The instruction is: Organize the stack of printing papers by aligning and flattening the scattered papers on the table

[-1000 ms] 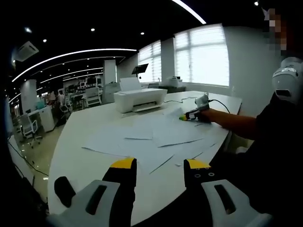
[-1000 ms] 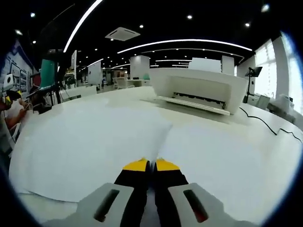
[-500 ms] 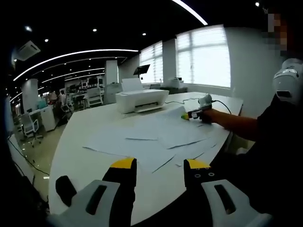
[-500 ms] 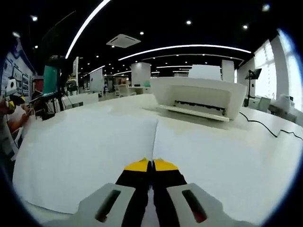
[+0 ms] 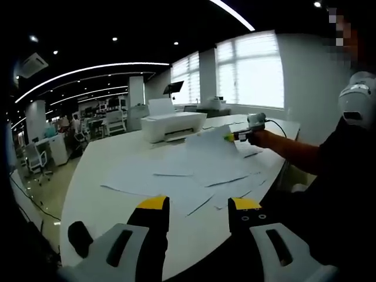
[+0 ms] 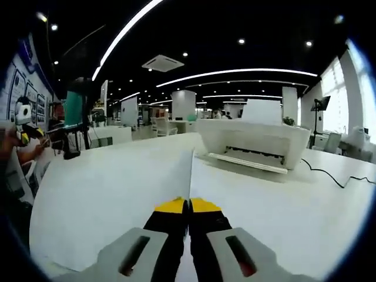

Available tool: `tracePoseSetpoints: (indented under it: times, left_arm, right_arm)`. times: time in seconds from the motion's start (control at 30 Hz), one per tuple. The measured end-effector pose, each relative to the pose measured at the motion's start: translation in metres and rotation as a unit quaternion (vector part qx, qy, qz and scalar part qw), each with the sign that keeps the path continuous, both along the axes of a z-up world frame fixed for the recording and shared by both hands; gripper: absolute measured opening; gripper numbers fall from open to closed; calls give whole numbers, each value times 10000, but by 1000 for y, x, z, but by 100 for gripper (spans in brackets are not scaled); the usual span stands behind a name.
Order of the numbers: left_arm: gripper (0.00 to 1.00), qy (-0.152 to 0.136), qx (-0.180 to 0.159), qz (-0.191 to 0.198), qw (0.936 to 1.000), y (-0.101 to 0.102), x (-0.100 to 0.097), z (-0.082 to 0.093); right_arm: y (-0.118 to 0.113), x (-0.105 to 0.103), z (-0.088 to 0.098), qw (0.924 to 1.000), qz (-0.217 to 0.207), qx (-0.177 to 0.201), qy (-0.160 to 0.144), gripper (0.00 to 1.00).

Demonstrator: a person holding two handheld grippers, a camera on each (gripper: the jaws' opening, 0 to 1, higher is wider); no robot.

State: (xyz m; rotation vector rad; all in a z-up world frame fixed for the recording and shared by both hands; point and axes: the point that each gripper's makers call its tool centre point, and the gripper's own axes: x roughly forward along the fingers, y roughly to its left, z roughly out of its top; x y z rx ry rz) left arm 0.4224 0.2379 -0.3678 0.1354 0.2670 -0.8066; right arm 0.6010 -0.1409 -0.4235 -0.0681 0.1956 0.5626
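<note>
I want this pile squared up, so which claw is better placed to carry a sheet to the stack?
Right. The right claw is shut on a raised sheet; the left claw hangs open over the table edge.

Scattered papers (image 5: 176,176) lie on the table (image 5: 106,176) at twelve o'clock from the left gripper (image 5: 192,205). Behind them sits a printer (image 5: 173,124) (around eleven o'clock). The right gripper (image 5: 235,136), at one o'clock, holds one sheet (image 5: 208,150) tilted up.
</note>
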Motion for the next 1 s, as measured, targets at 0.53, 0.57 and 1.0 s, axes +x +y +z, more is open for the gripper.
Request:
tracePoseSetpoints:
  times: [0.53,0.57,1.0]
  left_arm:
    - [45,-72,-1,-51,10000,-5,-6,4]
    - [45,-81,-8,-51,10000,-6,-6,4]
    - [45,-164,-35,-112,9998,-10,-7,10]
  right_arm:
    - [-10,-9,43,9984,202,-3,-536,0]
    - [-10,-9,46,9981,227,-11,-576,0]
    - [13,-28,94,9914,636,-247,-1114,0]
